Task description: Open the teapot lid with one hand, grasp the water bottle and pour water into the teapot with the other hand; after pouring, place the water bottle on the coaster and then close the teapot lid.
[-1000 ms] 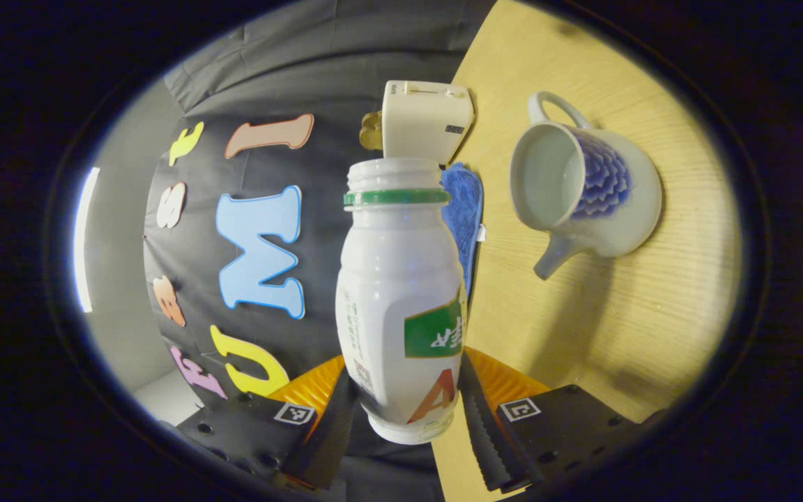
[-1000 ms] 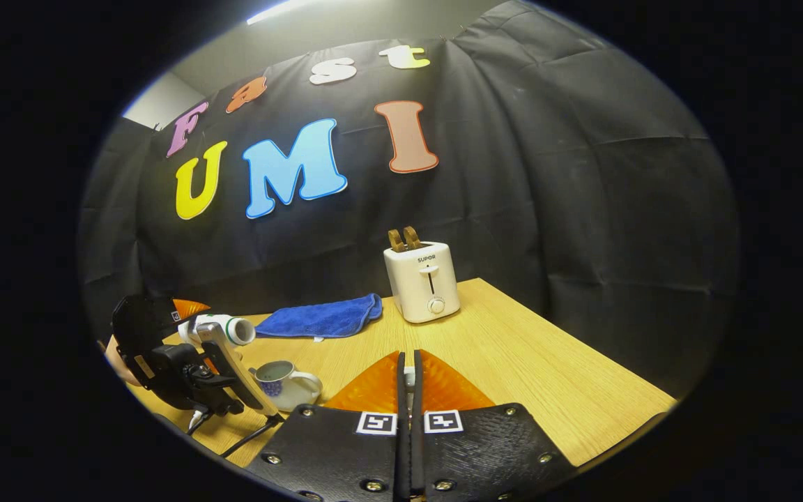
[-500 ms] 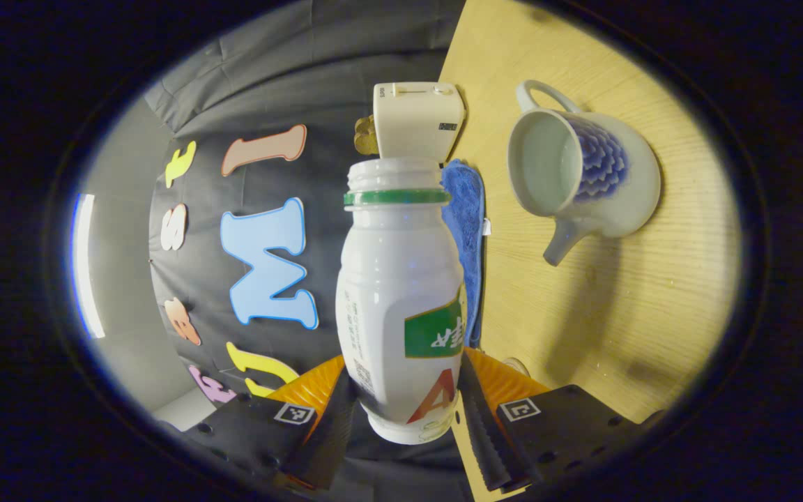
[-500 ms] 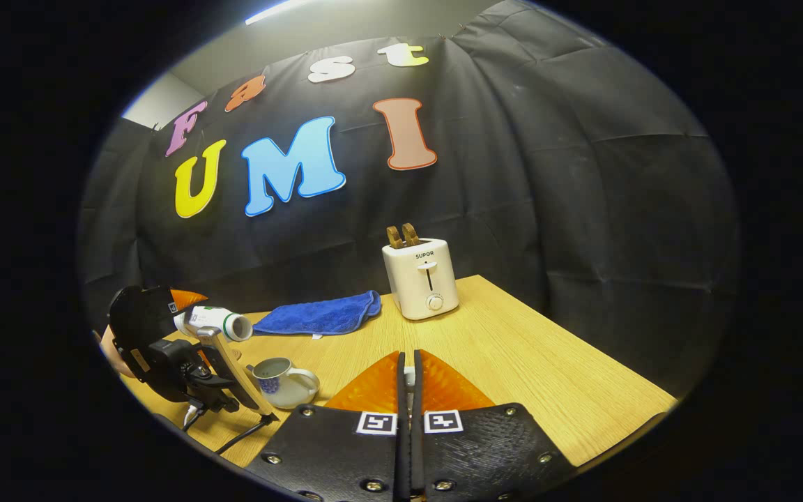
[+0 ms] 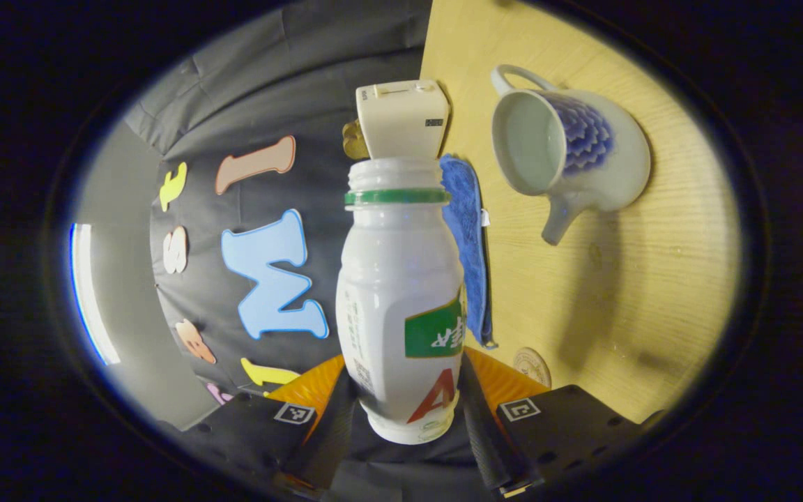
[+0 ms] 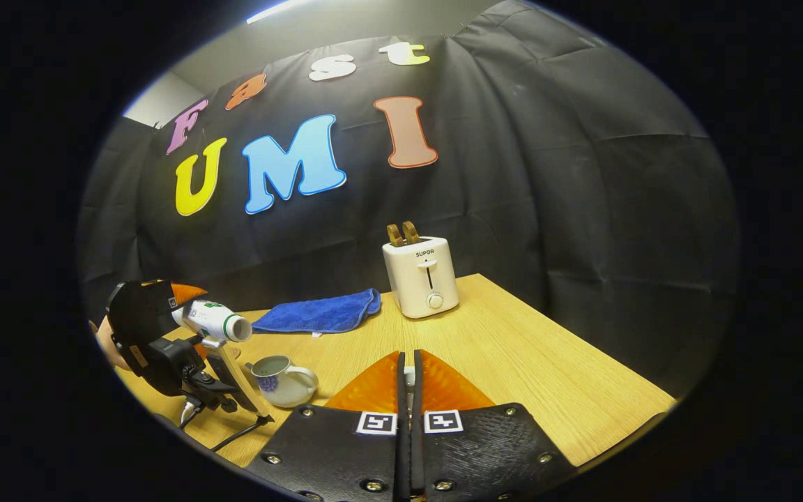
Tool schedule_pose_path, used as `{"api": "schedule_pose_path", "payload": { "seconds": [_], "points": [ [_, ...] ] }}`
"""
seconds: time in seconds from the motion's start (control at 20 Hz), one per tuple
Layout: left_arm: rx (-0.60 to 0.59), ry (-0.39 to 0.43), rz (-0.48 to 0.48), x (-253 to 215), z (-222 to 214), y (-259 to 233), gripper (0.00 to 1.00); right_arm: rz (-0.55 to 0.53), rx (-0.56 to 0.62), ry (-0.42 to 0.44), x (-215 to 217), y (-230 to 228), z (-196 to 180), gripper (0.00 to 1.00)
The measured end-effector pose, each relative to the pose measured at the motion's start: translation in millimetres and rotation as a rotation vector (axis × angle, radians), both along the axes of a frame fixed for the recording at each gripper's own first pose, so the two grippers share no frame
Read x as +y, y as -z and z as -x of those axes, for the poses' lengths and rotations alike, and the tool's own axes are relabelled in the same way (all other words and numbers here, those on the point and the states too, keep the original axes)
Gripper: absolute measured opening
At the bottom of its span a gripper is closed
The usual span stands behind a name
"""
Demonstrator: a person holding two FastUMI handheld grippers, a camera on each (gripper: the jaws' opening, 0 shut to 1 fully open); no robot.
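Pale wood-grain table (image 6: 513,355) under a creased black cloth wall (image 6: 548,174), grey ceiling with a light strip above. On the table: boxy cream toaster (image 6: 421,276) with two brown slices poking up, near the wall; rumpled blue terry cloth (image 6: 319,314) just to its left.

Glossy white plastic water bottle (image 5: 401,293), green neck ring, uncapped, clamped at its lower body between the ribbed fingers of the left gripper (image 5: 405,411); in the right gripper view, held roughly level in the air (image 6: 210,321), mouth toward the toaster, above and just left of the teapot. Round glazed teapot (image 5: 569,157), white with blue scale pattern, loop handle and short spout, lid off, standing on the table apart from the bottle. Small round pale coaster (image 5: 532,365) on the wood near the cloth's end.

Right gripper (image 6: 408,380) with fingers drawn close around a small pale thing between the tips, hard to make out; whether pressing on it, cannot tell.
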State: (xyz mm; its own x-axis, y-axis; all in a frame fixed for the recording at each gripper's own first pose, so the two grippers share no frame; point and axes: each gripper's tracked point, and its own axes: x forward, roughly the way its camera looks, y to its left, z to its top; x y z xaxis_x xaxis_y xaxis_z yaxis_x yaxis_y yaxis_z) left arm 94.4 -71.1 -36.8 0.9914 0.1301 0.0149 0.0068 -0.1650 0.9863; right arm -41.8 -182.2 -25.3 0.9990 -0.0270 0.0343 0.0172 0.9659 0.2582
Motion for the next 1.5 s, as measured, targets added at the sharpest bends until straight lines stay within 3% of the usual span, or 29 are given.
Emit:
{"api": "schedule_pose_path", "payload": {
  "seconds": [0.25,0.3,0.5,0.55,1.4,1.5],
  "points": [
    [-0.006,0.013,-0.047,-1.4,-0.6,-2.4,0.87,0.000,0.004,-0.003,0.1,1.4,-0.3,0.00],
    [-0.005,0.012,-0.051,-1.1,-1.0,-1.7,0.81,0.001,0.004,-0.002,0.2,2.0,-0.4,0.00],
    [-0.009,0.012,-0.073,2.5,-2.3,-5.2,0.81,0.002,0.006,-0.002,-0.7,2.7,-0.7,0.00],
    [-0.011,0.012,-0.080,4.6,-1.0,-6.7,0.87,0.001,0.006,-0.004,-0.7,2.8,-0.6,0.00],
    [-0.031,0.035,-0.195,5.4,-11.9,-21.6,0.87,-0.004,0.012,-0.010,-1.2,7.8,-3.3,0.00],
    [-0.030,0.036,-0.211,4.9,-13.6,-22.6,0.81,-0.003,0.014,-0.010,-1.2,8.0,-3.5,0.00]
  ]
}}
